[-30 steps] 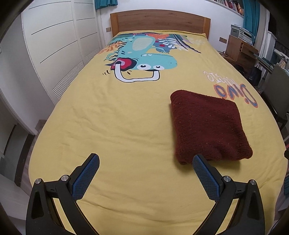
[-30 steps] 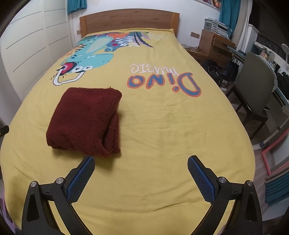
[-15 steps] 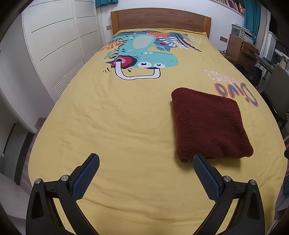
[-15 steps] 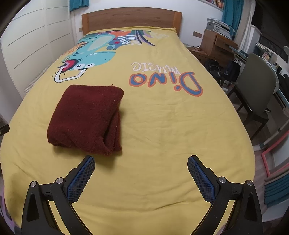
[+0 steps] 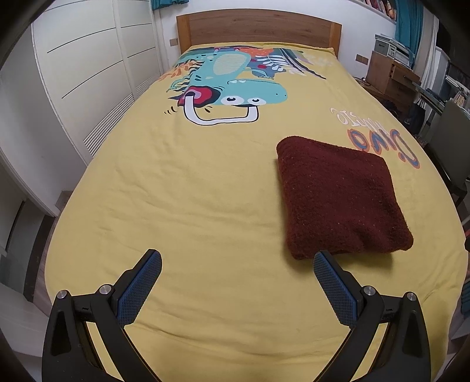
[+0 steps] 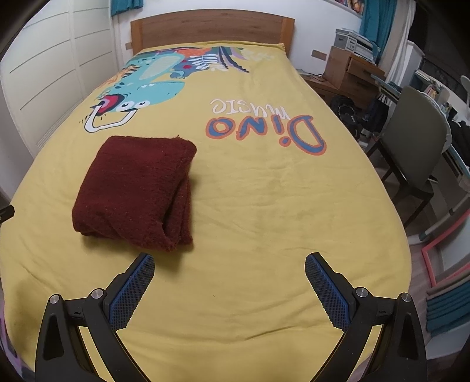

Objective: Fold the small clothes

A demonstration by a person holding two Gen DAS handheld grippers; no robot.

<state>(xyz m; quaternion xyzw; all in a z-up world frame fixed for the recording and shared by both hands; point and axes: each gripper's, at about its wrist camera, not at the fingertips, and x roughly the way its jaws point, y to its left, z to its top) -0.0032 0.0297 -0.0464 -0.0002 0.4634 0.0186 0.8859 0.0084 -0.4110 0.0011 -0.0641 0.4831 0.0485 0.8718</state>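
Note:
A dark red knitted garment (image 5: pixel 340 197) lies folded into a thick square on the yellow dinosaur bedspread (image 5: pixel 191 182). In the right wrist view it (image 6: pixel 135 191) sits left of centre with its layered open edge facing right. My left gripper (image 5: pixel 237 263) is open and empty, above the bed, its right finger just short of the garment's near corner. My right gripper (image 6: pixel 229 263) is open and empty, its left finger just short of the garment's near edge.
A wooden headboard (image 5: pixel 258 28) stands at the far end. White wardrobe doors (image 5: pixel 88 73) run along the left. A grey chair (image 6: pixel 417 141), a wooden desk (image 6: pixel 349 70) and bags stand to the right of the bed.
Both grippers have drawn back and risen slightly, so the folded garment sits a little farther off in both views. The garment itself has not moved.

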